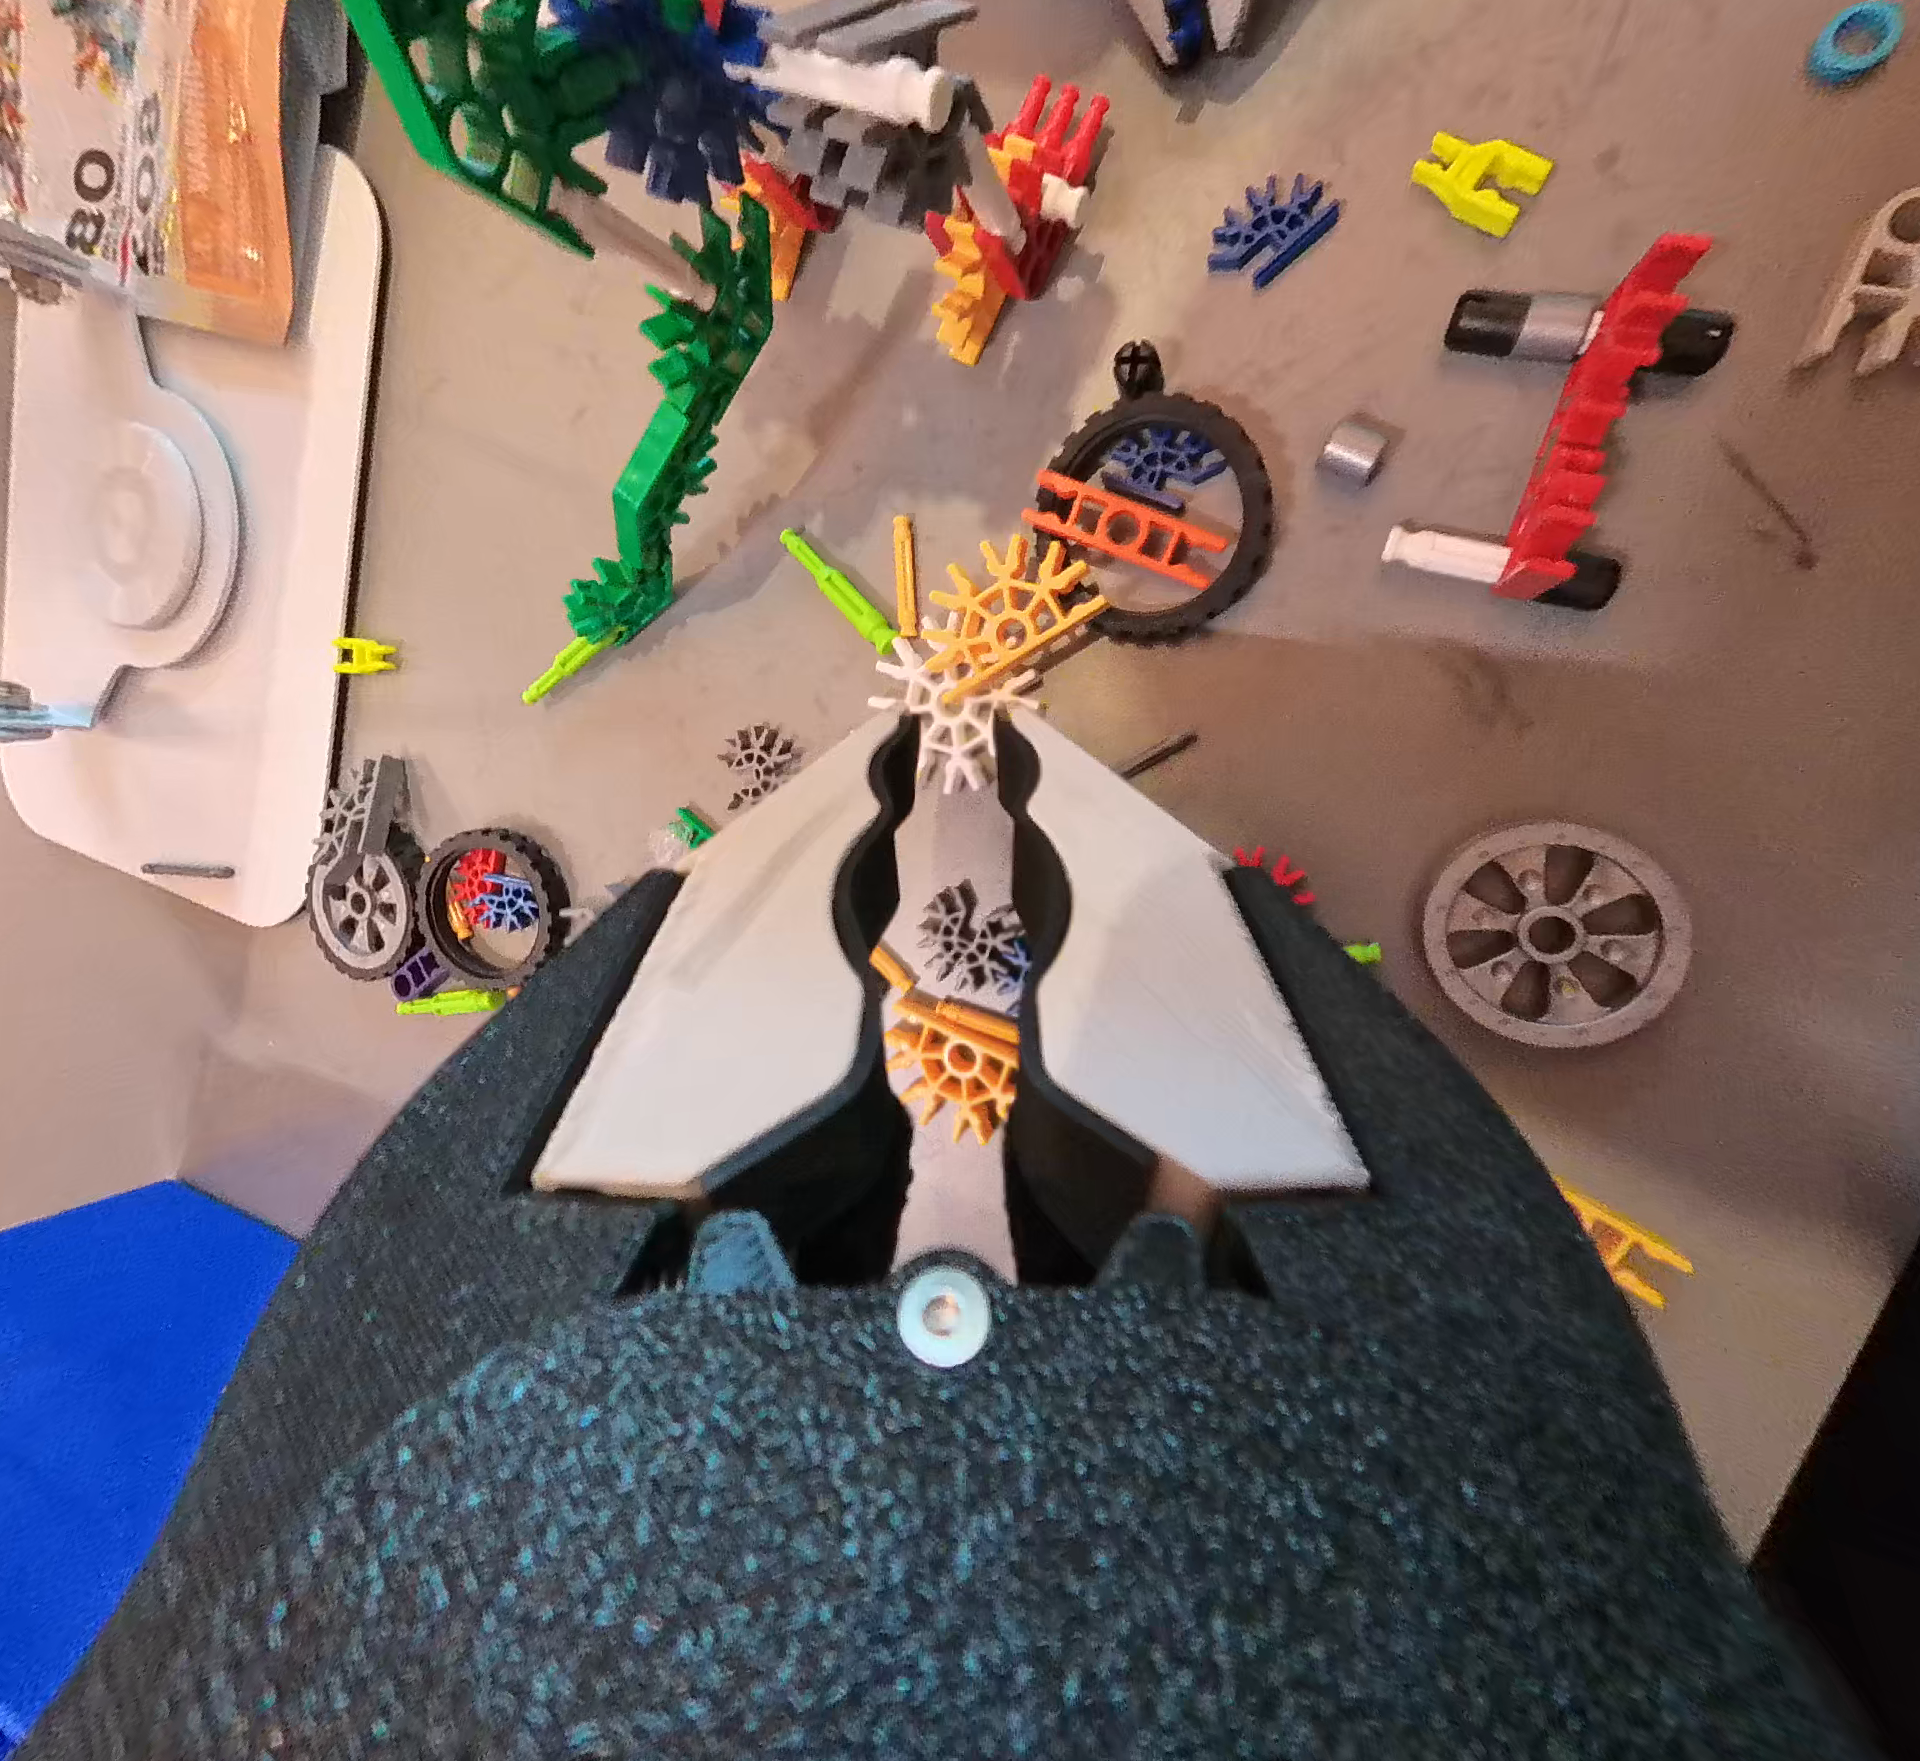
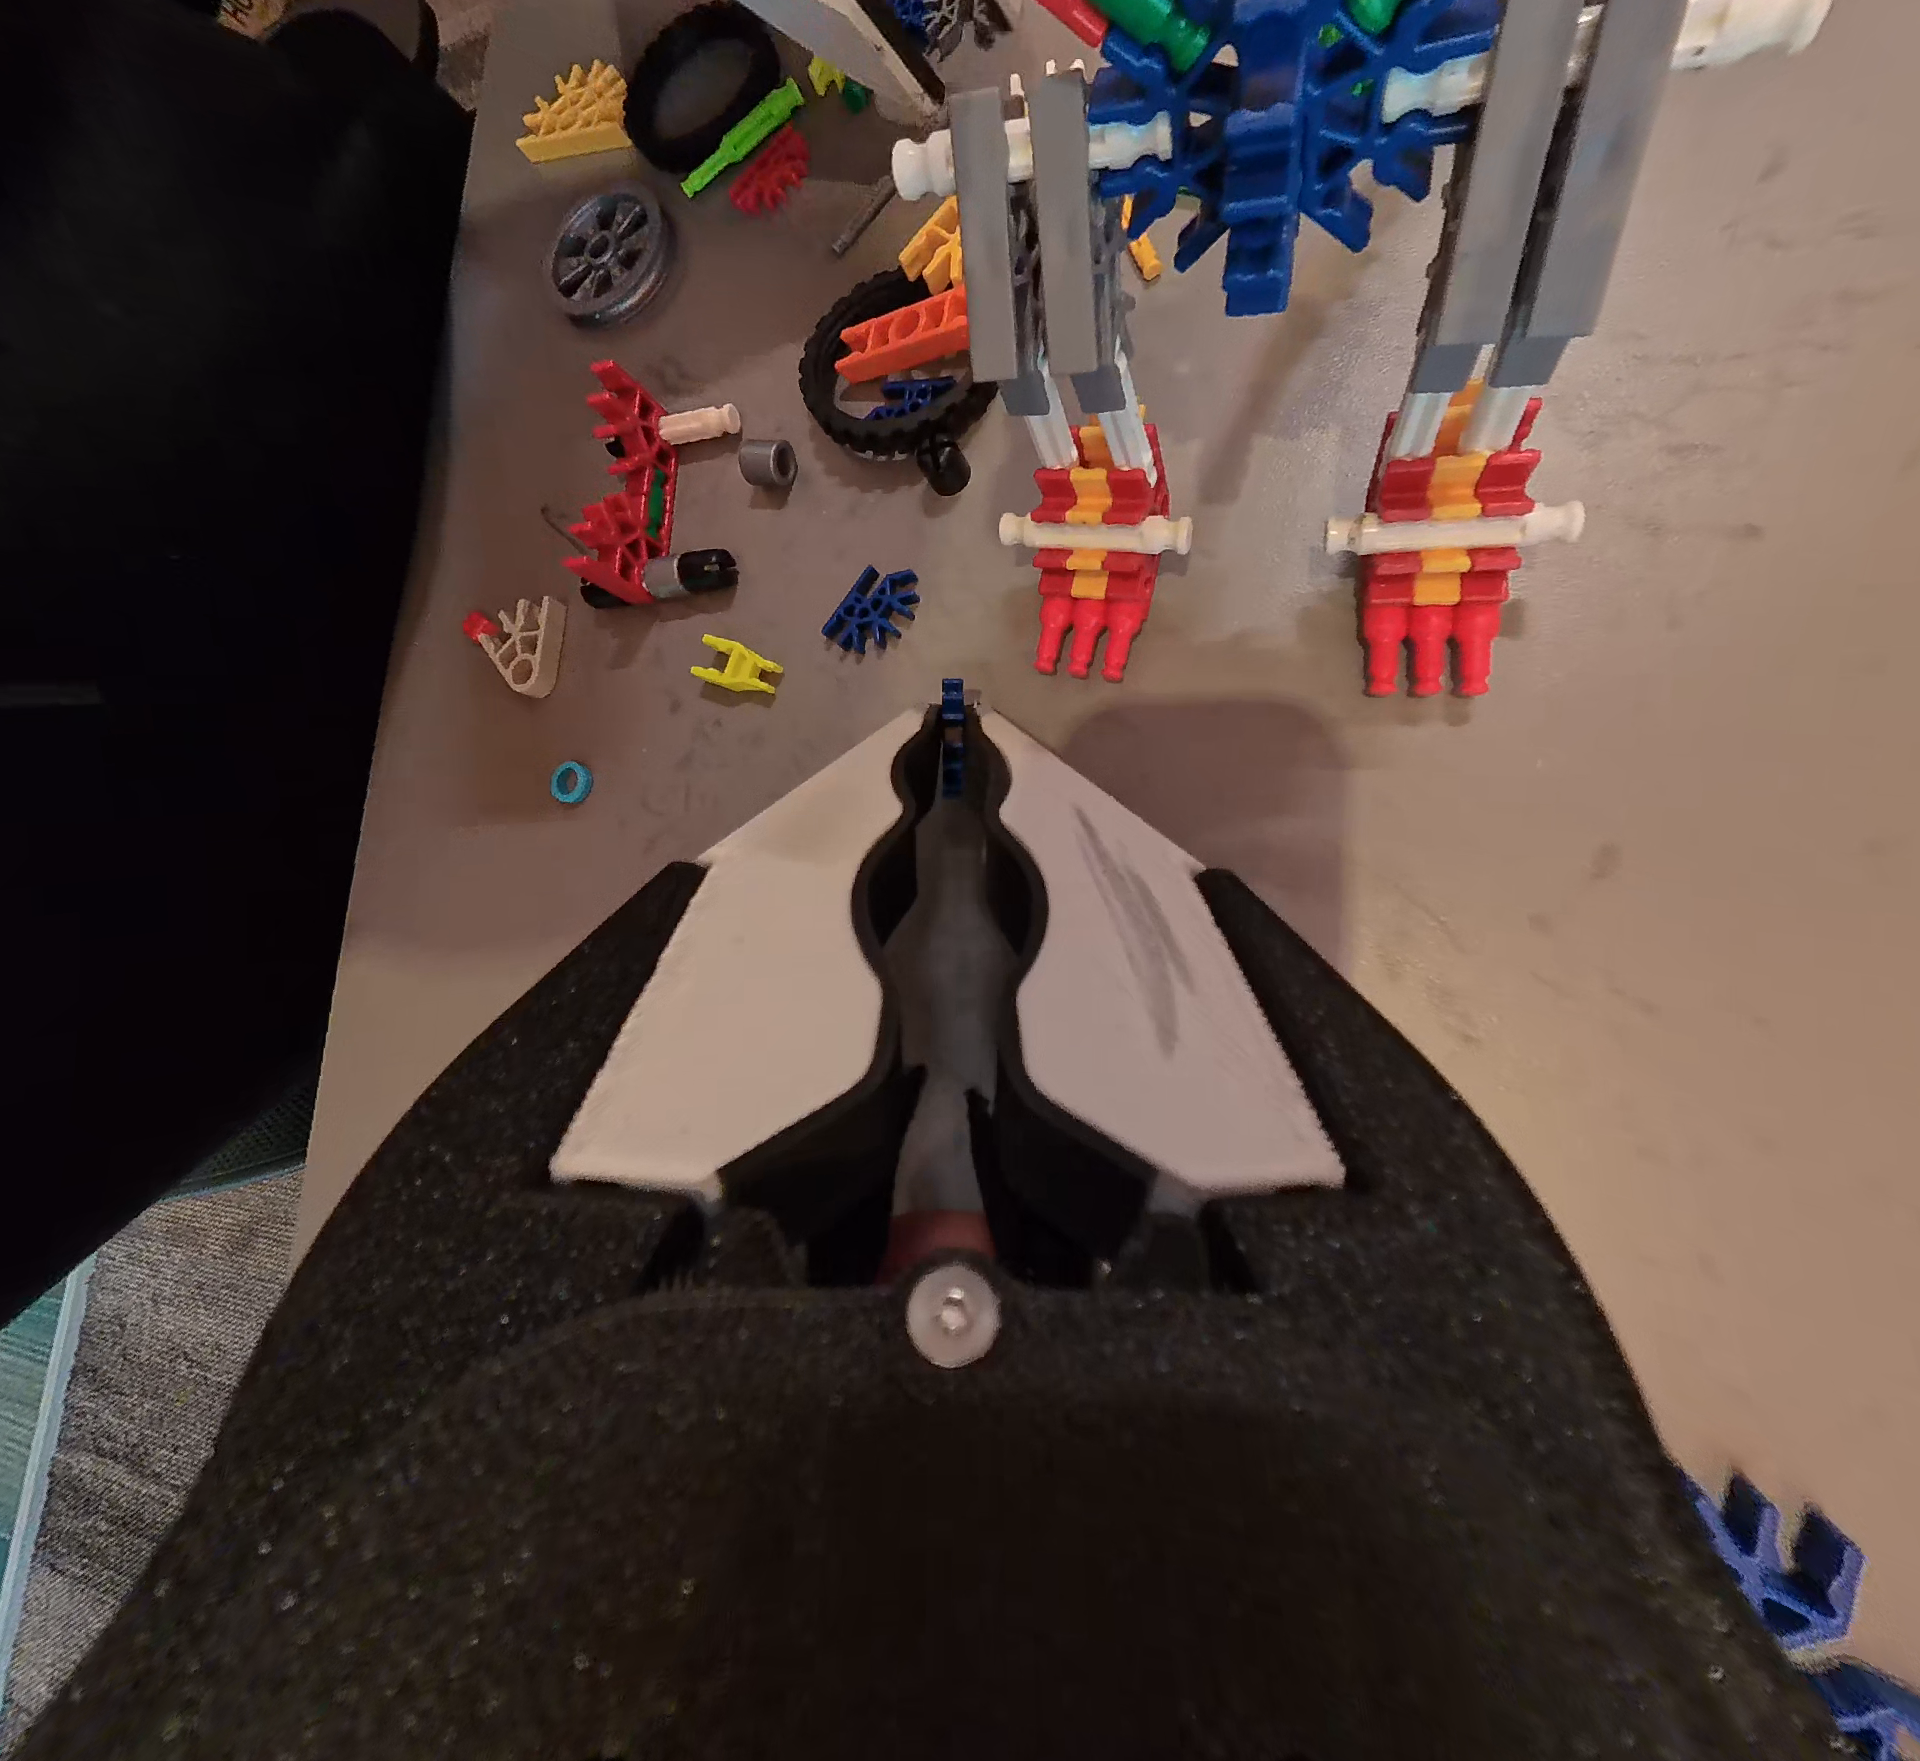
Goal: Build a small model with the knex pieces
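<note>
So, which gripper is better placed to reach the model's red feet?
Likely right: the right gripper, holding a blue connector, faces the red feet close ahead; the left gripper, holding a white connector, sits farther.

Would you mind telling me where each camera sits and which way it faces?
Left wrist view: on the left gripper, looking along its fingers down at the table; the jaws pinch a white connector joined to a yellow connector.
Right wrist view: on the right gripper, looking down at the table toward the toy model; the jaws pinch a blue piece.
Shared: the tyre with an orange piece inside, and each shows the other gripper's tip at the top.
</note>
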